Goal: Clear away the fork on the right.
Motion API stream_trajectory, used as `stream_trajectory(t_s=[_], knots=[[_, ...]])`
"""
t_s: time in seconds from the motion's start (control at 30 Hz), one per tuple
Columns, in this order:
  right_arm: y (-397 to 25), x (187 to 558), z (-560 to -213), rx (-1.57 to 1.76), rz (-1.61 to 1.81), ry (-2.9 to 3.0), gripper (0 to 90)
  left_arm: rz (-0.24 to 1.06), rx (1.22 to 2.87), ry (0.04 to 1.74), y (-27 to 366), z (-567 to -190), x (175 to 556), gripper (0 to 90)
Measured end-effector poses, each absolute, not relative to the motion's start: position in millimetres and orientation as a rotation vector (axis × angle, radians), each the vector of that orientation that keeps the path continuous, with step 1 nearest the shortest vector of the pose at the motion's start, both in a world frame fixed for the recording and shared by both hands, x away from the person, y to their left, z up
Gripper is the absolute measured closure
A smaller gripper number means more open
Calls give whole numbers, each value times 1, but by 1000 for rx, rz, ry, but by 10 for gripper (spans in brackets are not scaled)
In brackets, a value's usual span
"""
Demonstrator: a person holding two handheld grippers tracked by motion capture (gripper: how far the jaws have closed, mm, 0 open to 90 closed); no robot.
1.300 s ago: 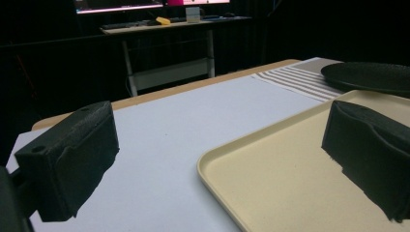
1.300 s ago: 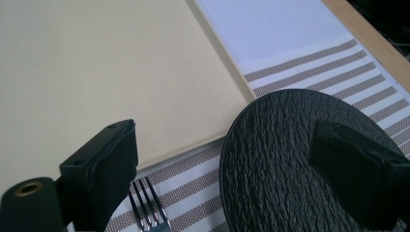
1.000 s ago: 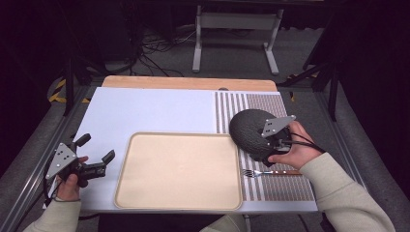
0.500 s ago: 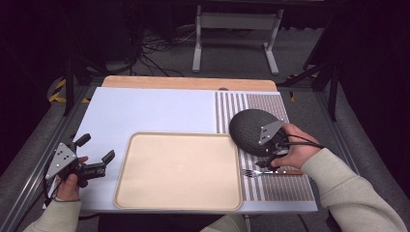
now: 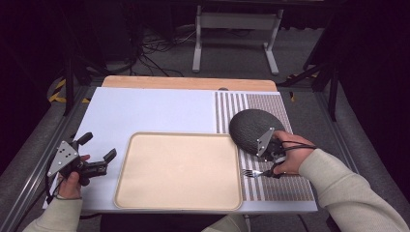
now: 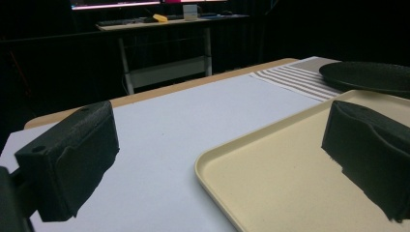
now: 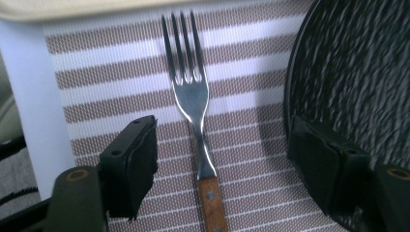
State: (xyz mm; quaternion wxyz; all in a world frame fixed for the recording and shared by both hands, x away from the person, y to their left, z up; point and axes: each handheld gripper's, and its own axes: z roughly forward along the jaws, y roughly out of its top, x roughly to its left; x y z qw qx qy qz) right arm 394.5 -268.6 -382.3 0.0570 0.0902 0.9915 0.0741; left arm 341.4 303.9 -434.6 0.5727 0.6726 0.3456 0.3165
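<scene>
A fork (image 7: 192, 96) with a wooden handle lies on the striped placemat (image 7: 121, 72), tines toward the beige tray (image 5: 179, 169). My right gripper (image 7: 225, 164) is open, one jaw on each side of the fork's neck without touching it. In the high view the right gripper (image 5: 270, 163) sits just above the fork (image 5: 251, 172), beside the dark plate (image 5: 249, 128). My left gripper (image 5: 99, 147) is open with nothing in it, left of the tray. In the left gripper view, my left gripper (image 6: 217, 150) frames the tray's corner (image 6: 290, 183).
The dark textured plate (image 7: 358, 72) lies right next to my right gripper's outer jaw. The white mat (image 5: 154, 111) spreads behind the tray, with a wooden table edge (image 5: 188, 82) beyond it. The plate (image 6: 372, 75) appears far off in the left gripper view.
My right gripper has moved from over the plate's near edge down toward the fork on the placemat. The left gripper has not moved.
</scene>
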Motion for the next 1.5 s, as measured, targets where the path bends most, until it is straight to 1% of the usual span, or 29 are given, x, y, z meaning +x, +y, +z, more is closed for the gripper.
stream_trajectory(t_s=[0.13,0.27,0.47,0.57,0.6,0.67,0.7,0.87,1.3,1.5], knots=[[-270,394,-387,288,157,3037,352,738,1579,817,304,-435,343,2],[-272,394,-392,288,62,3072,442,738,1578,818,304,-435,343,2],[-275,394,-400,278,-38,3106,503,735,1581,816,304,-435,343,3],[-275,396,-405,233,-98,3119,556,734,1583,817,304,-435,343,3],[-275,396,-405,233,-98,3119,556,734,1583,817,304,-435,343,3],[-274,398,-408,190,-161,3121,602,735,1582,819,304,-435,343,3],[-274,398,-408,190,-161,3121,602,735,1582,819,304,-435,343,3],[-273,400,-410,120,-234,3119,764,729,1584,818,304,-435,343,3],[-271,398,-414,72,-255,3112,777,727,1584,821,305,-436,342,3],[-275,398,-406,117,-178,3099,779,731,1578,827,305,-436,342,3]])
